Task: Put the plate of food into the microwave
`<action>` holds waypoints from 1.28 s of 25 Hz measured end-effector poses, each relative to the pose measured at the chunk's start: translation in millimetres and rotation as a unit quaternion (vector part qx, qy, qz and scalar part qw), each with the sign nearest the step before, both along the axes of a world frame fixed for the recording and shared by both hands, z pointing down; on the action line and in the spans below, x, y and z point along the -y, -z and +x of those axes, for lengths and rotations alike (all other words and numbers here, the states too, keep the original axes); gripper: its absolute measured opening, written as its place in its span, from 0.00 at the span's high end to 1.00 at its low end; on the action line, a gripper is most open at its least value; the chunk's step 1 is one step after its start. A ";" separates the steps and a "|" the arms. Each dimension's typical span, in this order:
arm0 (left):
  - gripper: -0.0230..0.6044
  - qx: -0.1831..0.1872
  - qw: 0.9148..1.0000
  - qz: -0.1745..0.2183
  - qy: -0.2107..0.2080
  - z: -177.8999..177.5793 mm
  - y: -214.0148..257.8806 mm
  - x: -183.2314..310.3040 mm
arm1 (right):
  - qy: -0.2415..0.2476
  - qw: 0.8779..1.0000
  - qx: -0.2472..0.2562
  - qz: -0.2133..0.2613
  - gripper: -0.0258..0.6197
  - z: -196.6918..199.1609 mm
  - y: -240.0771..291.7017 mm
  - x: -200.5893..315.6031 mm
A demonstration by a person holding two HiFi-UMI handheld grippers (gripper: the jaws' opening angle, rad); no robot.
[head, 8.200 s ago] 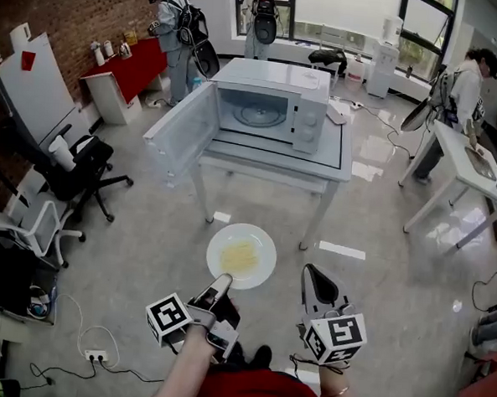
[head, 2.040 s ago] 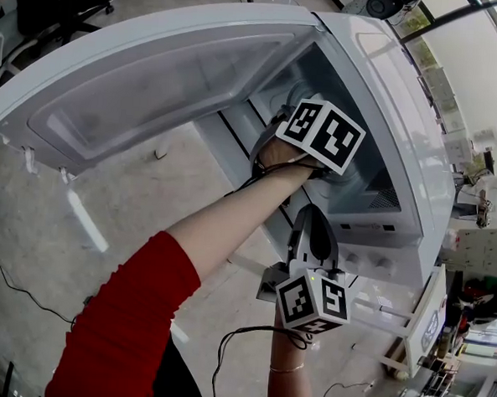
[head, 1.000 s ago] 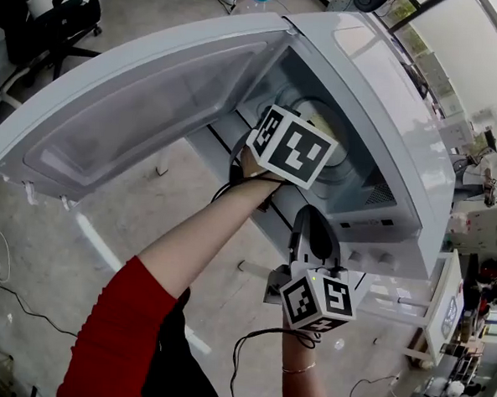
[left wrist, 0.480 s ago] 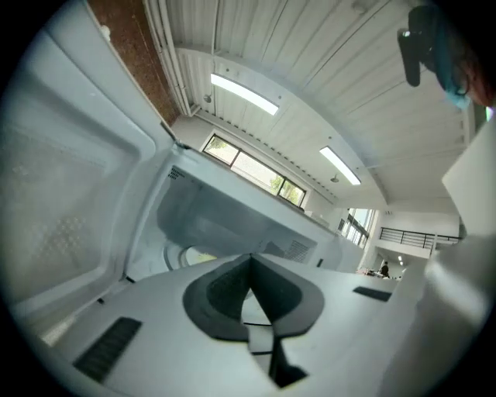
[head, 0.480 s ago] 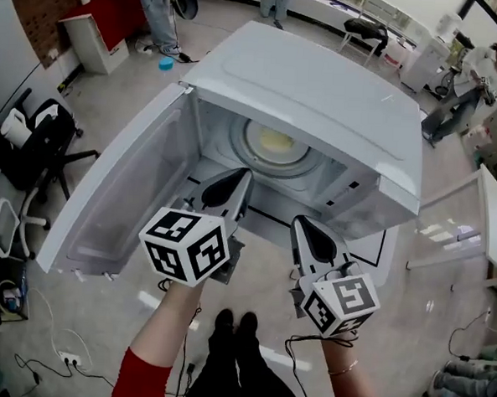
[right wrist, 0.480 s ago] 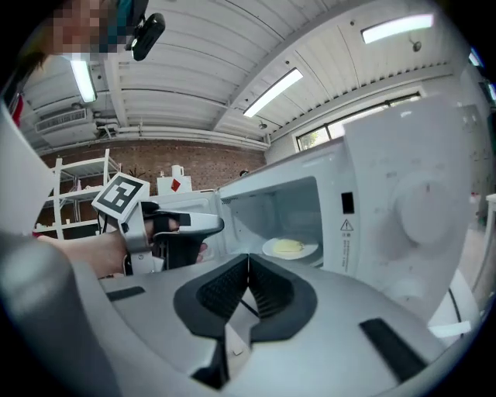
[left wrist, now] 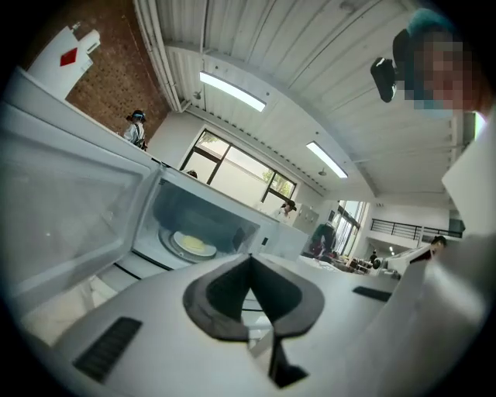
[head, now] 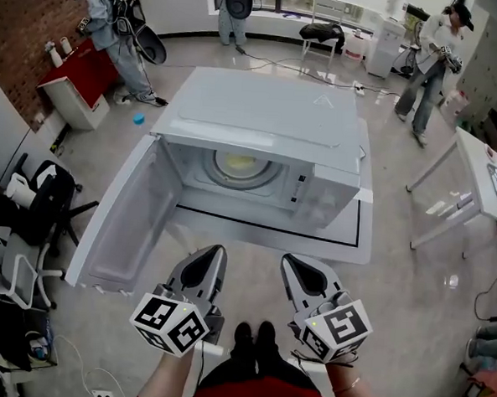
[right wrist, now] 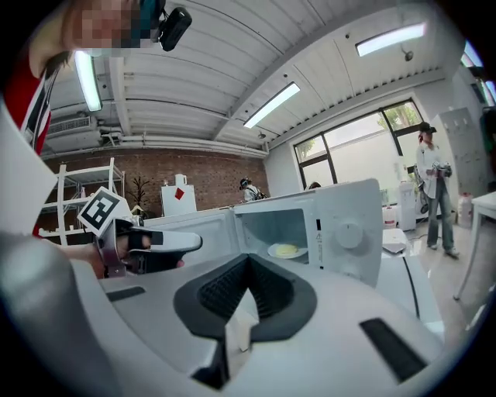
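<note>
The white plate of yellow food [head: 237, 163] lies on the turntable inside the open white microwave [head: 270, 119]; it also shows in the left gripper view [left wrist: 191, 244] and in the right gripper view [right wrist: 286, 250]. The microwave door [head: 121, 219] hangs wide open to the left. My left gripper [head: 216, 254] [left wrist: 249, 260] is shut and empty, held well in front of the oven. My right gripper [head: 291, 263] [right wrist: 248, 260] is beside it, also shut with nothing in it.
The microwave stands on a white table [head: 360, 234]. Several people [head: 116, 34] stand at the back by a red cabinet [head: 71, 78]. An office chair [head: 42, 202] is at the left, another white table [head: 484, 187] at the right.
The left gripper came out of the microwave, leaving the plate on the turntable, and its jaws closed. Both grippers have pulled back from the oven, and the view now takes in the whole microwave.
</note>
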State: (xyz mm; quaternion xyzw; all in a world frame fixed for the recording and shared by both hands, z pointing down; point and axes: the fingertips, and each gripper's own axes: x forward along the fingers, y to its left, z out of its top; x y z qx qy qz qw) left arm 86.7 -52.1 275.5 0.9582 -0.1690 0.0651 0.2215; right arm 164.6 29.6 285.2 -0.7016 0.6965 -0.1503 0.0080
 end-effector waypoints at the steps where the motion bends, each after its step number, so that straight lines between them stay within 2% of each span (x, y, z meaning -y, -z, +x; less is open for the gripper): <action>1: 0.95 0.006 1.000 0.009 -0.001 -5.0 0.9 -4.9 | -0.002 1.000 0.002 0.001 0.94 -3.4 1.5 -3.7; 4: 0.95 0.021 0.999 0.032 -0.007 -12.5 5.9 -21.0 | -0.009 1.000 0.010 0.003 0.94 -9.3 6.3 -16.0; 9: 0.95 0.008 0.999 0.045 -0.012 -12.0 -1.9 -31.1 | -0.004 1.000 0.009 0.004 0.94 -17.7 -8.4 -21.3; 16: 0.95 0.006 0.999 0.033 -0.022 -15.1 3.2 -47.8 | -0.001 1.000 -0.030 -0.002 0.94 -26.4 0.3 -34.5; 23: 0.95 0.006 0.999 0.021 -0.023 -17.9 5.6 -53.1 | -0.012 1.000 -0.029 0.005 0.94 -17.4 6.7 -42.4; 28: 0.95 0.007 0.999 0.036 -0.024 -31.7 -24.9 -47.3 | -0.008 0.999 -0.038 0.022 0.94 -31.6 -23.2 -36.9; 30: 0.95 0.009 0.999 0.040 -0.026 -26.6 -24.6 -52.1 | -0.004 0.999 -0.042 0.027 0.94 -28.7 -20.8 -40.3; 32: 0.95 0.014 0.999 0.035 -0.024 -10.2 -4.6 -58.5 | 0.001 0.999 -0.041 0.025 0.94 -12.9 2.0 -45.9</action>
